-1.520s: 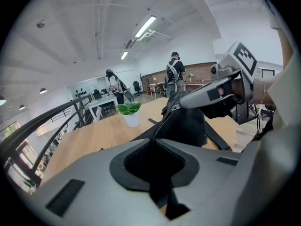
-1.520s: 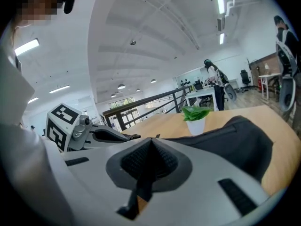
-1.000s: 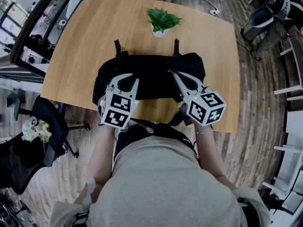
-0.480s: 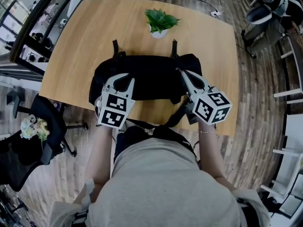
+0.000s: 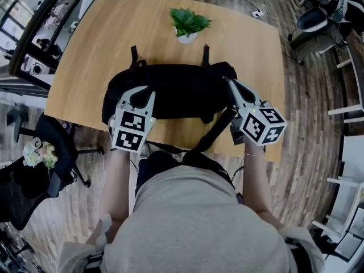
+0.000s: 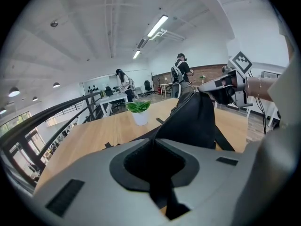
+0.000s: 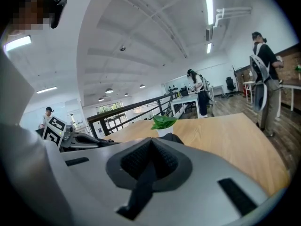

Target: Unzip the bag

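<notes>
- The person leans over the near edge of the table, both bare forearms reaching forward and spread apart, one gripper at each end of the bag.
- The left gripper sits low on the bag's left end, its marker cube towards the person. Its jaws are pinched together on a fold of the bag's black fabric.
- The right gripper is at the bag's right end, angled outward to the right. Its jaws are pressed tight on a narrow black strip of the bag.
- The bag lies crosswise on the near half of the table, its two short straps pointing at the far side. A long shoulder strap trails from its right end over the near edge.
- The table is pale wood. Beyond the bag stands a green plant in a white pot, apart from the bag.
- The floor is dark wood planks; a black office chair stands to the left.
- The gripper views show an open office: a dark railing, strip lights on a white ceiling, and two people standing at distant desks.
</notes>
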